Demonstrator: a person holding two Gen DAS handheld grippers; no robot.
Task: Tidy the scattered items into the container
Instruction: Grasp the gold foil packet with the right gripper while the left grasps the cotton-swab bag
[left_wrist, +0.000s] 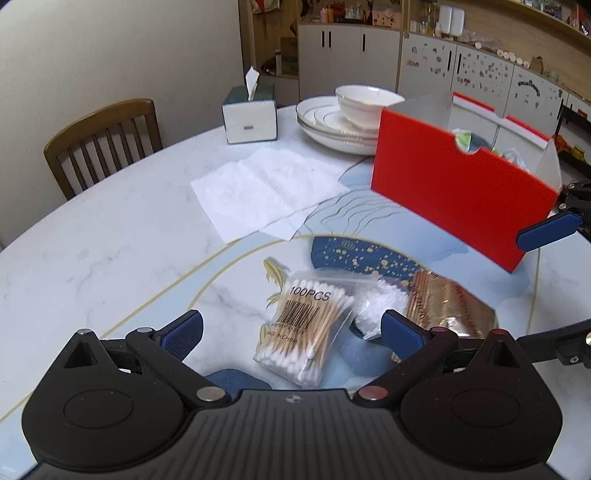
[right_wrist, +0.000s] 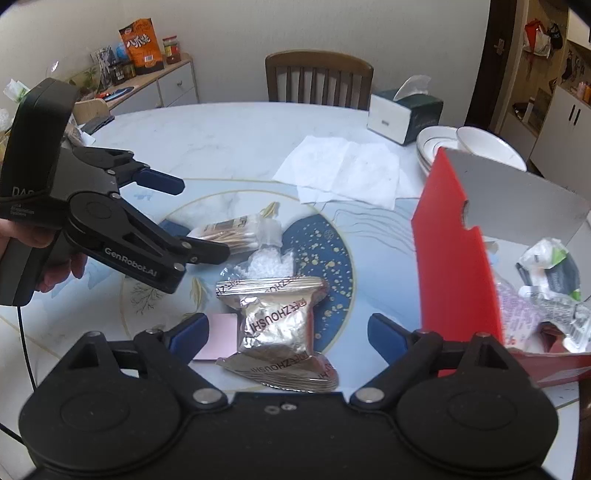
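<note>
Both grippers over the scattered items, seen from the two wrist cameras. The left gripper (left_wrist: 291, 332) is held with its jaws spread wide and empty, straddling the bag of cotton swabs (left_wrist: 304, 328), which lies flat on the table (left_wrist: 110, 236) at the near centre. Just right of the swabs sits a small clear bag of white pieces (left_wrist: 378, 301), and right of that the foil snack packet (left_wrist: 448, 308). The right gripper (right_wrist: 286, 330) is likewise parted and holds nothing; the foil snack packet (right_wrist: 280, 325) lies between its fingers, with a pink note (right_wrist: 221, 336) just to the left. The red container (left_wrist: 461, 192) stands far right, open at the top, with wrapped items already inside.

Risks, as judged: the three bags touch or overlap, so a closing jaw may pinch a neighbouring bag's edge and drag it. Slick film may slip from the pads. The two grippers work close together and could collide.
</note>
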